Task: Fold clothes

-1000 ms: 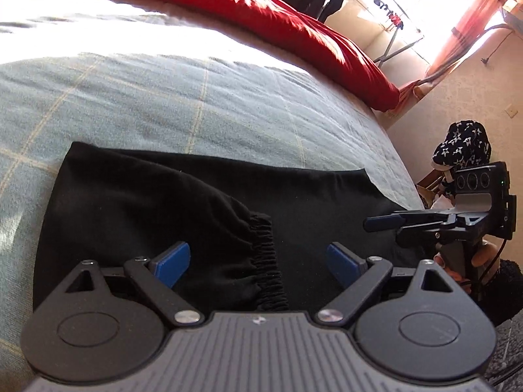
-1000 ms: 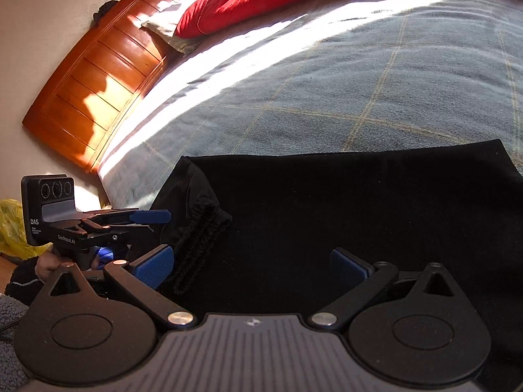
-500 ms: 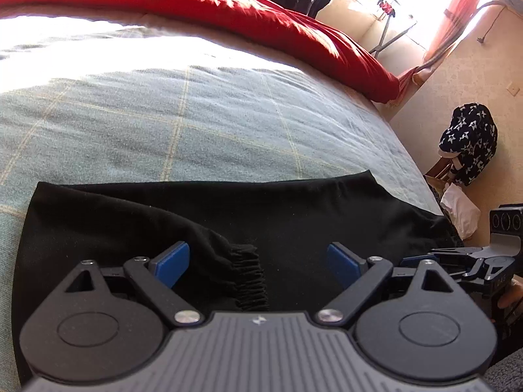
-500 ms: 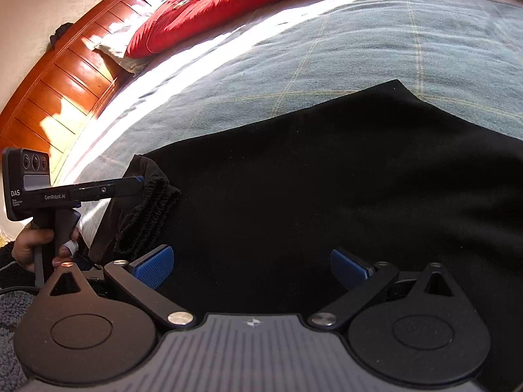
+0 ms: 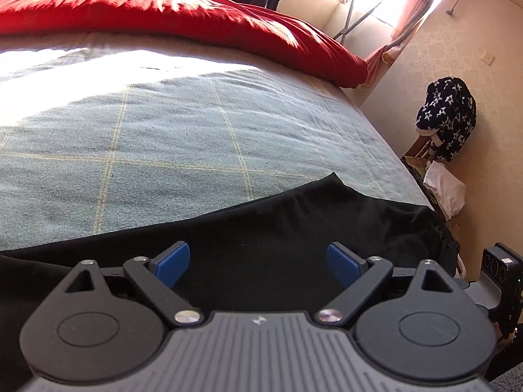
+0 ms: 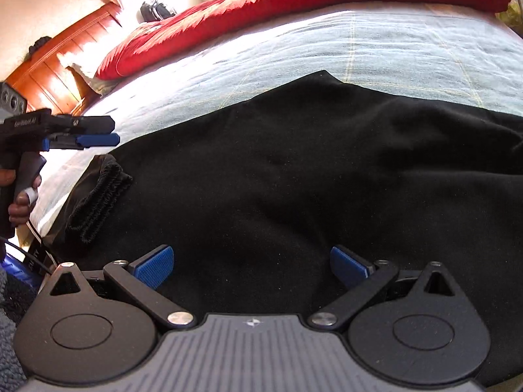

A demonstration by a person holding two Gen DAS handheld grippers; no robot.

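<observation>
Left gripper (image 5: 258, 263): fingers spread wide, empty, hovering over the black garment (image 5: 278, 241), which lies flat on the bed (image 5: 183, 130). Right gripper (image 6: 251, 263): fingers likewise wide apart and empty above the same cloth. Left of the right fingers, a gathered elastic cuff (image 6: 98, 205) rests on the garment near the bed's edge. Beyond both pairs of fingers: plaid grey-blue cover, then a red duvet (image 5: 196, 13). Far right of the left fingers, a star-patterned cloth (image 5: 447, 117) by the wall; a wooden headboard (image 6: 62, 68) far left of the right fingers.
</observation>
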